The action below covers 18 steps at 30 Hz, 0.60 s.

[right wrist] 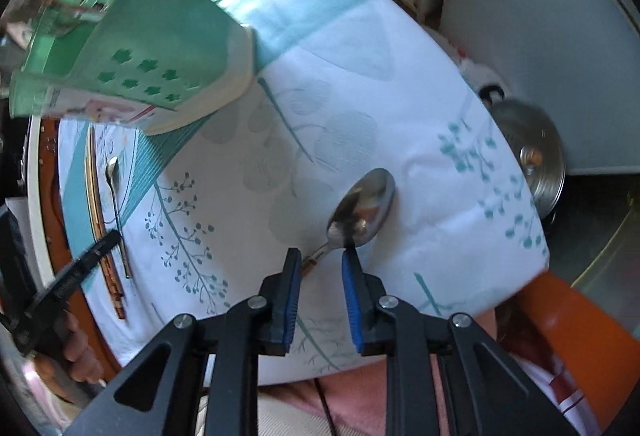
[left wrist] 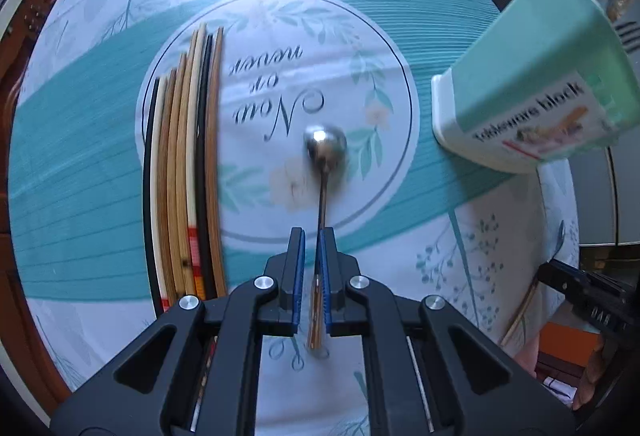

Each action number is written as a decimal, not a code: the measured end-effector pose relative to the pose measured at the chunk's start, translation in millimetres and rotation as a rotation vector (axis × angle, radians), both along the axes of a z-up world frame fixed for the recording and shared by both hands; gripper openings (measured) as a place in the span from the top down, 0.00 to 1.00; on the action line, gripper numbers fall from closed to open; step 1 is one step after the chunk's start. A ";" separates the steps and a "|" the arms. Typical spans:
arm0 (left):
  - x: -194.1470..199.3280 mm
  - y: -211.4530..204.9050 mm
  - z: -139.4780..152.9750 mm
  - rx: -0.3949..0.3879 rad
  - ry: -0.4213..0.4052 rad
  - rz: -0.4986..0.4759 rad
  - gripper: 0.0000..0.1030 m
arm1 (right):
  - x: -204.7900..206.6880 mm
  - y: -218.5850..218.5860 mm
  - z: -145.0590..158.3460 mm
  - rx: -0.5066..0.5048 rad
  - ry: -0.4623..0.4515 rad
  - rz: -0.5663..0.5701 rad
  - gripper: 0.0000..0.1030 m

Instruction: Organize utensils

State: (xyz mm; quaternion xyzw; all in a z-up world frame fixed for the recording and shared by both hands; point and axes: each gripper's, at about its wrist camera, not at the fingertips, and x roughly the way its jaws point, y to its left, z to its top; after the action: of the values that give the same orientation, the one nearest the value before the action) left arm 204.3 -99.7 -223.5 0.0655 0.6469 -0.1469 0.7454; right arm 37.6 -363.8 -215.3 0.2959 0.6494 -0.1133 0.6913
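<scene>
A: Left gripper [left wrist: 311,236]?
B: Pinching the slim spoon [left wrist: 325,148] by its handle, blue pads [left wrist: 326,268] closed against the stem. Bowl pointing straight ahead of the fingertips, blurred, over the printed tablecloth [left wrist: 280,16].

A: To the left of those fingers?
B: Bundle of chopsticks [left wrist: 188,164], laid side by side, running roughly parallel with the fingers, just beside the spoon's line but apart from it. Brown, pale and black sticks together.

A: And to the right?
B: Green utensil holder [left wrist: 540,76] with a white base, standing ahead and well off to the right of the fingertips, leaning in this view. Label lettering too blurred to read fully.

A: Right gripper [right wrist: 323,256]?
B: Fingers spread, nothing between the pads [right wrist: 352,292]. Large spoon [right wrist: 362,210] lying on the tablecloth [right wrist: 420,84] just ahead, its handle end reaching between the fingertips, bowl angled up and to the right. Contact with the pads: cannot tell.

A: Anything else from that side?
B: Same green holder [right wrist: 160,48] far ahead on the left; steel pot lid [right wrist: 532,156] beyond the table edge, ahead on the right.
</scene>
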 end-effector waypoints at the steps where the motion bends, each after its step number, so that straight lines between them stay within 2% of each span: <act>1: 0.3 -2.0 -0.5 0.015 0.001 -0.005 0.95 | 2.7 0.4 -1.0 -0.013 -0.002 0.013 0.78; 6: 20.3 -18.9 -4.2 0.068 0.012 -0.017 0.94 | 20.8 17.9 1.5 -0.136 -0.015 0.142 0.78; 8: 25.8 -24.2 -3.2 0.084 0.017 -0.020 0.94 | 26.8 30.4 2.4 -0.217 -0.017 0.225 0.78; 9: 23.1 -31.8 -2.6 0.094 0.024 -0.025 0.94 | 27.9 35.3 2.4 -0.249 -0.017 0.253 0.81; 11: 29.6 -44.9 -4.0 0.109 0.039 -0.035 0.94 | 29.0 42.6 2.6 -0.300 -0.031 0.295 0.93; 14: 51.2 -46.6 -11.5 0.118 0.088 -0.045 0.94 | 27.7 37.1 2.8 -0.231 -0.061 0.279 0.94; 18: 57.0 -50.8 -10.4 0.133 0.098 -0.061 0.94 | 23.9 19.7 0.2 -0.099 -0.087 0.213 0.94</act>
State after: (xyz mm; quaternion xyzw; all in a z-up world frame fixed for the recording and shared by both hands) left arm 261.3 -150.5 -233.9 0.1272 0.6886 -0.1292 0.7022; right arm 61.5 -344.1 -215.2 0.1951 0.6402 -0.0581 0.7408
